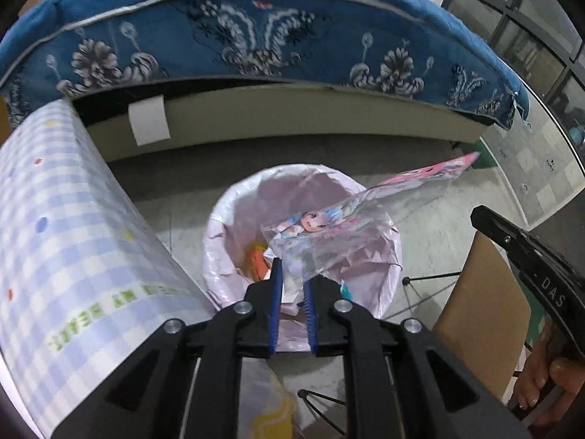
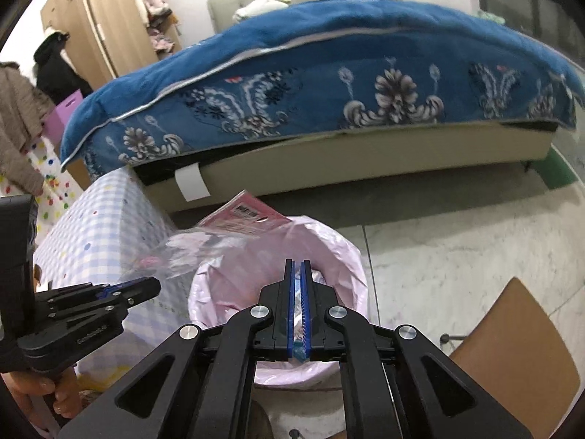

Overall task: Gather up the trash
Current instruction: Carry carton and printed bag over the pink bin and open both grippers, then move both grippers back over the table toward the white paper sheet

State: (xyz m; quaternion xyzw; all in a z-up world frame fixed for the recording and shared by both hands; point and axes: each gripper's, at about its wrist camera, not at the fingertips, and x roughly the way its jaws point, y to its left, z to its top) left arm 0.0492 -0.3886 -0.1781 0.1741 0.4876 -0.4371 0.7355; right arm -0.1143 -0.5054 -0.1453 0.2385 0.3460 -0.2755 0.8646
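We find the left gripper [image 1: 292, 274] parted, the clear toy wrapper [image 1: 351, 219] between its pads, unpinched. The wrapper's long axis runs toward two o'clock over the lined trash bin [image 1: 226, 205]. The right gripper [image 2: 298, 269] is clenched on a thin blue scrap [image 2: 299, 347] above the bin.

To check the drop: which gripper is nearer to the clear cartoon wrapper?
Left. The left gripper has a corner of the wrapper between its jaws, above the bin. The right gripper, shut on a thin shiny scrap, is apart from the wrapper, over the bin's near side.

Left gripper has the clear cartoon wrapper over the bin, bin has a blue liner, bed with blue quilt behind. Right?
One error: the liner is pink, not blue. The left wrist view shows the left gripper with the clear cartoon wrapper over the pink-lined bin, with the blue quilt behind.
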